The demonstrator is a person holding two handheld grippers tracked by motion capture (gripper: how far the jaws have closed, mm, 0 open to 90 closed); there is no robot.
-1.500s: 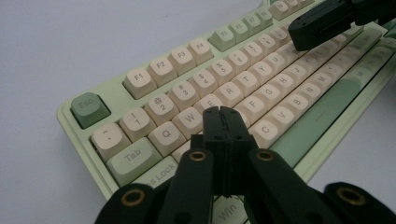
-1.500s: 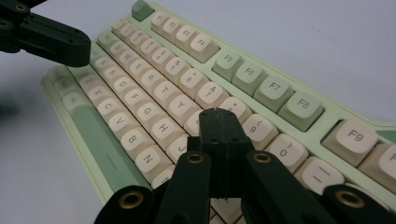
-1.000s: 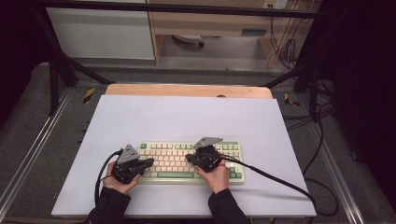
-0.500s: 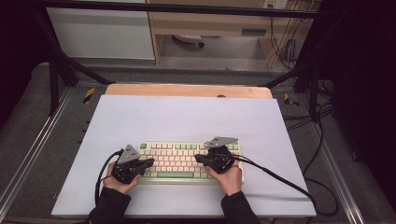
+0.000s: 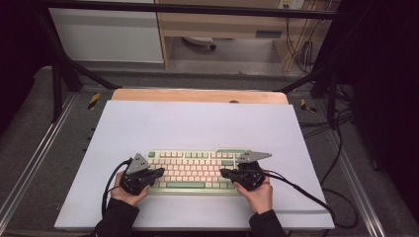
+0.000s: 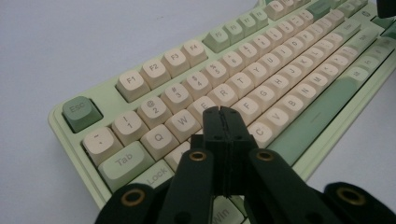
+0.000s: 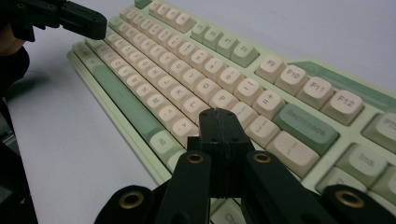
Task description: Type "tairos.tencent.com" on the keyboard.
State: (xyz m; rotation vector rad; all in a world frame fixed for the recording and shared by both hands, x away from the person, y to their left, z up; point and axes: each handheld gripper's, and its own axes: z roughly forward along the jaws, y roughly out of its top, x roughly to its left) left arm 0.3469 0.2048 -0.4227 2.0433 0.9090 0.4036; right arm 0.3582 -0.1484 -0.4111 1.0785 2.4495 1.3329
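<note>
Both pairs of fingers are pressed together, holding nothing. The left gripper (image 6: pixel 223 114) hovers over the letter keys by the keyboard's (image 5: pixel 193 168) left end, the right gripper (image 7: pixel 219 115) over its right end. The keyboard lies near the surface's (image 5: pixel 197 123) front edge.

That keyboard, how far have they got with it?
Already done: both grippers are shut into single tips. In hand: the left gripper hangs over the keyboard letters by W and E, the right gripper near P. No typed result can be seen, so what's left can't be judged.
</note>
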